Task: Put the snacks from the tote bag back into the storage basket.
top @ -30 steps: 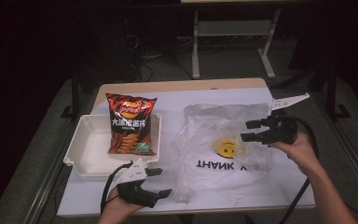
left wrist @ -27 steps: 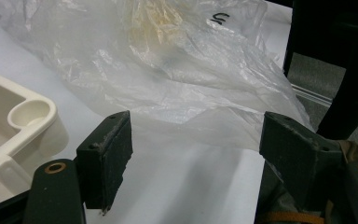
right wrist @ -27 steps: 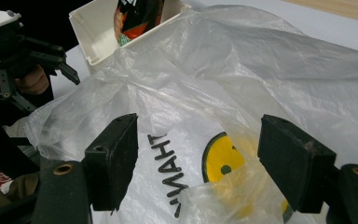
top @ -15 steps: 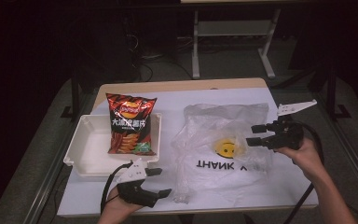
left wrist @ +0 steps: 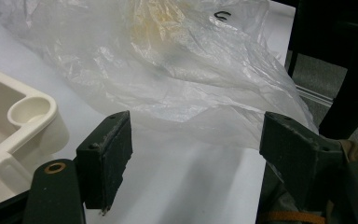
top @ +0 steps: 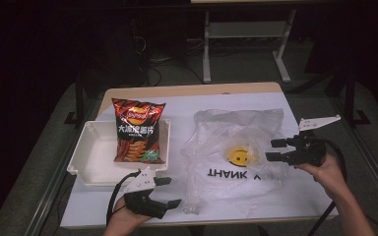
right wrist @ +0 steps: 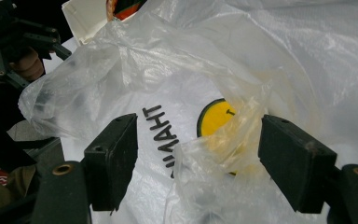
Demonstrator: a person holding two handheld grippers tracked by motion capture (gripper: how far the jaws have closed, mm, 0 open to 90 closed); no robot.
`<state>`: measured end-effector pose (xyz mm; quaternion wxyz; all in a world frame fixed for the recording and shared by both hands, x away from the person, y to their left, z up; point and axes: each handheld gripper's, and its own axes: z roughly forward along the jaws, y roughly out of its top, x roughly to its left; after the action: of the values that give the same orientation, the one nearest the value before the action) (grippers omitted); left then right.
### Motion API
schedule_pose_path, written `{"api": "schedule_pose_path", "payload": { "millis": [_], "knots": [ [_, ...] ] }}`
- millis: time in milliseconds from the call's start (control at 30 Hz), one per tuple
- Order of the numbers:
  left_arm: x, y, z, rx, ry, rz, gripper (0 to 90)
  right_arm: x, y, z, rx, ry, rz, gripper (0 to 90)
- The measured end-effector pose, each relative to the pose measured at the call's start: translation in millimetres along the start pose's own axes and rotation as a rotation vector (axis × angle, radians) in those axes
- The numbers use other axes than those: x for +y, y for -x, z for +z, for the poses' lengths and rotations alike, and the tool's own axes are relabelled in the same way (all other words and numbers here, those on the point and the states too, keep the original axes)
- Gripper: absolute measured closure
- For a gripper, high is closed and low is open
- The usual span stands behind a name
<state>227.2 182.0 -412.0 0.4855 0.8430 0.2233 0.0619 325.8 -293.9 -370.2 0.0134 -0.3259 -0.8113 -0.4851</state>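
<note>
A crumpled clear plastic bag (top: pixel 236 152) with a yellow smiley and "THANK YOU" print lies on the white table cover. A red chip bag (top: pixel 139 132) rests partly in a white tray (top: pixel 91 160) at the left. My right gripper (top: pixel 274 150) is open at the plastic bag's right edge, and in the right gripper view a fold of the plastic bag (right wrist: pixel 214 149) rises between its jaws. My left gripper (top: pixel 170 191) is open near the front edge, between the tray and the plastic bag (left wrist: pixel 177 79), with only bare table between its jaws.
The table's front edge (top: pixel 187 223) runs just below the left gripper. A white desk frame (top: pixel 248 34) stands on the dark floor beyond the table. A corner of the tray (left wrist: pixel 23 126) sits close to the left jaw in the left gripper view.
My right gripper has drifted right and slightly down along the bag's right side. The left gripper has stayed in place.
</note>
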Motion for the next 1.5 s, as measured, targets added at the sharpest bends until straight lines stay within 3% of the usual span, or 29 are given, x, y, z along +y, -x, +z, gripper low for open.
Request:
{"api": "schedule_pose_path", "payload": {
  "millis": [1000,1500],
  "knots": [
    [-0.3,0.1,0.4,0.001,-0.001,-0.001,25.1,-48.1,3.8,-3.9,-0.005,-0.001,0.047,27.6],
    [-0.7,-0.1,1.4,-0.001,-0.005,0.001,25.1,-64.2,-4.7,-5.6,-0.006,-0.004,0.049,26.7]
  ]
}}
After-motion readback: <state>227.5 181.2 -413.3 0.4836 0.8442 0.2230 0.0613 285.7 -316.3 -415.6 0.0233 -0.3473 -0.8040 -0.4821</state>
